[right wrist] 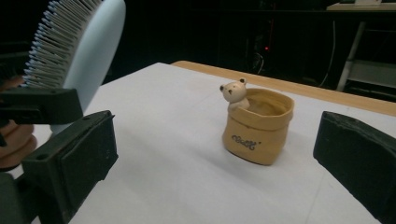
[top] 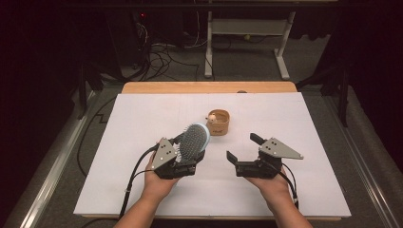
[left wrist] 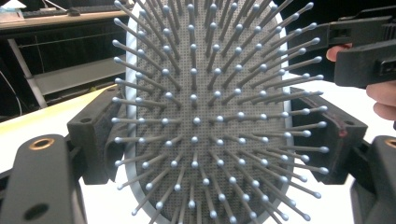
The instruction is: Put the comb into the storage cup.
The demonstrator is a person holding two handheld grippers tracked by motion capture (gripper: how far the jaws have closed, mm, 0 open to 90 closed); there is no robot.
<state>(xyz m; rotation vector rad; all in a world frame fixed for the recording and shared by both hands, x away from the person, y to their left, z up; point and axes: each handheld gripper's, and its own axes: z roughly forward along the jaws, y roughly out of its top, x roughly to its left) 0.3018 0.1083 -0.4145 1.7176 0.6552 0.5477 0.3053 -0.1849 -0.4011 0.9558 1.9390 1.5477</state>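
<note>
Bright overhead light falls on the white surface (top: 142,142) at frame centre, while the room around it sinks into near black. Shadows are soft and short. The hairbrush (left wrist: 205,116) bristles look sharp up close. A faint red glow shows at the top.

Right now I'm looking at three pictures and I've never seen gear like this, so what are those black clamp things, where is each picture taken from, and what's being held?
They are hand-held clamps, one in each of a person's hands. One picture looks down from above the table. The other two come from cameras riding on each clamp. The left gripper is shut on a hairbrush, its bristles facing that clamp's camera. The right gripper is open and holds nothing. On the white table stands a small tan bear pot.
</note>
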